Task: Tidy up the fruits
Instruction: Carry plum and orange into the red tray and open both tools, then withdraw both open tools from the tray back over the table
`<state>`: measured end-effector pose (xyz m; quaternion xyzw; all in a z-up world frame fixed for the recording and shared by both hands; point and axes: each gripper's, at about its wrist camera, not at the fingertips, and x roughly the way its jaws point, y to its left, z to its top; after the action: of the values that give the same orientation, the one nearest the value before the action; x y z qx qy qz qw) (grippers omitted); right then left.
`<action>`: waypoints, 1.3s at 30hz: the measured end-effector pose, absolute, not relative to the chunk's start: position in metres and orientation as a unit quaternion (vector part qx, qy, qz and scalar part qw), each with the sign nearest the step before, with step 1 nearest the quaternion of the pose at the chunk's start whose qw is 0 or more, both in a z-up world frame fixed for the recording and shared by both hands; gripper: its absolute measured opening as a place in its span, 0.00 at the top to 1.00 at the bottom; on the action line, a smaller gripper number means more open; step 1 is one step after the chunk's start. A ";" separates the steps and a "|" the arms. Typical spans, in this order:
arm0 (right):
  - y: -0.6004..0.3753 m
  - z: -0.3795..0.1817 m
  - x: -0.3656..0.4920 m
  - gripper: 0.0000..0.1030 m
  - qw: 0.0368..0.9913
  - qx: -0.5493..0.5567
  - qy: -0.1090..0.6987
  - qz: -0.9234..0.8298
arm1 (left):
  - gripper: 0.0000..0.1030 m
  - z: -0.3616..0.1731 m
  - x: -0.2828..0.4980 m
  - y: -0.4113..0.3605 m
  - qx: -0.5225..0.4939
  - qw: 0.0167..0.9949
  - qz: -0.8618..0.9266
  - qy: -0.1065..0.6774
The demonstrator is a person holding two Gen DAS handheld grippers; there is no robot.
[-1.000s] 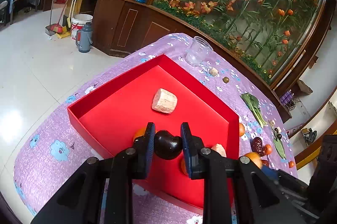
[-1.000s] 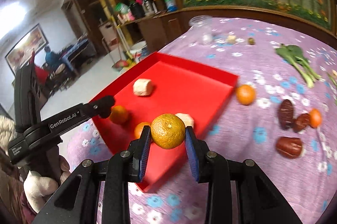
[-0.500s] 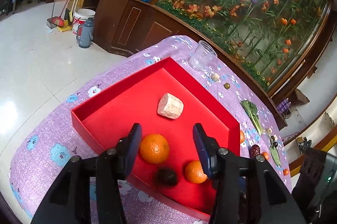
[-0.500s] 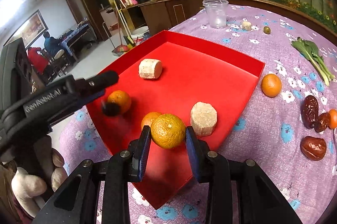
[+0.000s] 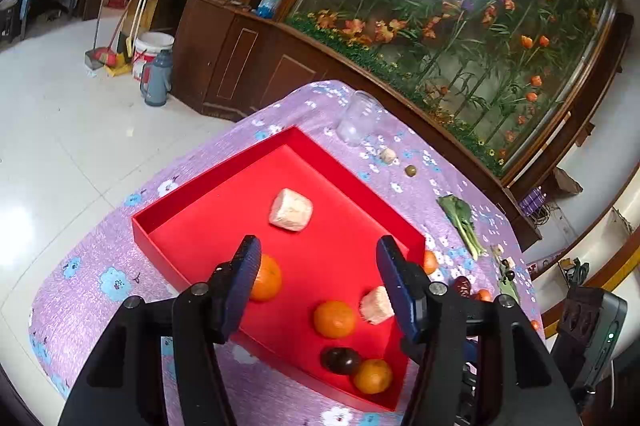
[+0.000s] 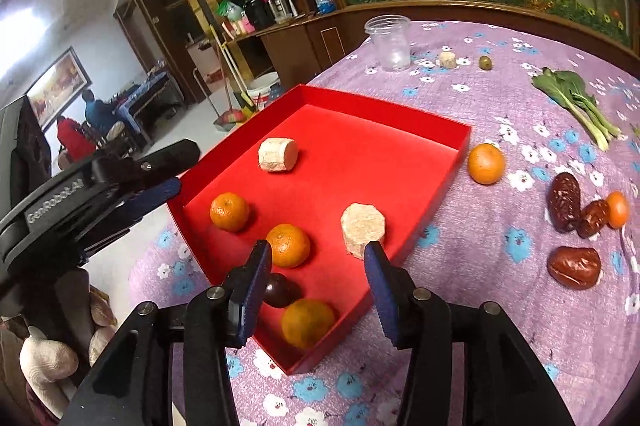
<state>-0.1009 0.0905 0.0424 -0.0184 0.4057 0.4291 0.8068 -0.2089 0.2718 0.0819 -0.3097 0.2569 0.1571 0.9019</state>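
Note:
A red tray lies on the purple flowered cloth. In it lie three oranges, a dark round fruit and two pale cut chunks. My right gripper is open and empty above the tray's near corner, over the nearest orange. My left gripper is open and empty above the tray; in the right wrist view it shows to the left. Another orange lies on the cloth beside the tray.
Dark red dates and a small orange fruit lie on the cloth at the right. A leafy green, a clear cup, a pale piece and an olive lie farther back.
My left gripper opened, dropped the dark fruit into the tray and drew back. My right gripper opened and let its orange go into the tray's near corner.

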 end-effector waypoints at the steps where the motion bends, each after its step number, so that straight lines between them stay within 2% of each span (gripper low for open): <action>1: 0.086 0.044 -0.101 0.49 0.808 -0.014 0.404 0.429 | 0.42 0.085 -0.209 0.268 -0.307 0.903 0.156 0.256; 6: 0.065 0.050 -0.103 0.45 0.814 0.011 0.398 0.423 | 0.41 0.099 -0.207 0.244 -0.285 0.912 0.143 0.256; 10: 0.046 0.053 -0.104 0.44 0.819 0.031 0.393 0.416 | 0.35 0.109 -0.205 0.225 -0.270 0.919 0.134 0.256; 24: -0.034 0.063 -0.113 0.42 0.869 0.068 0.356 0.337 | 0.33 0.129 -0.187 0.157 -0.234 0.934 0.070 0.261; 29: -0.091 0.072 -0.119 0.37 0.896 0.094 0.330 0.281 | 0.33 0.132 -0.162 0.115 -0.221 0.935 0.029 0.277; 39: -0.169 0.070 -0.115 0.36 0.906 0.148 0.315 0.243 | 0.33 0.140 -0.145 0.040 -0.164 0.942 -0.002 0.294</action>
<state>-0.1154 -0.1691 0.0704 0.1477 0.3148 0.2430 0.9056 -0.1446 0.0397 0.1403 -0.1636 0.2937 -0.0024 0.9418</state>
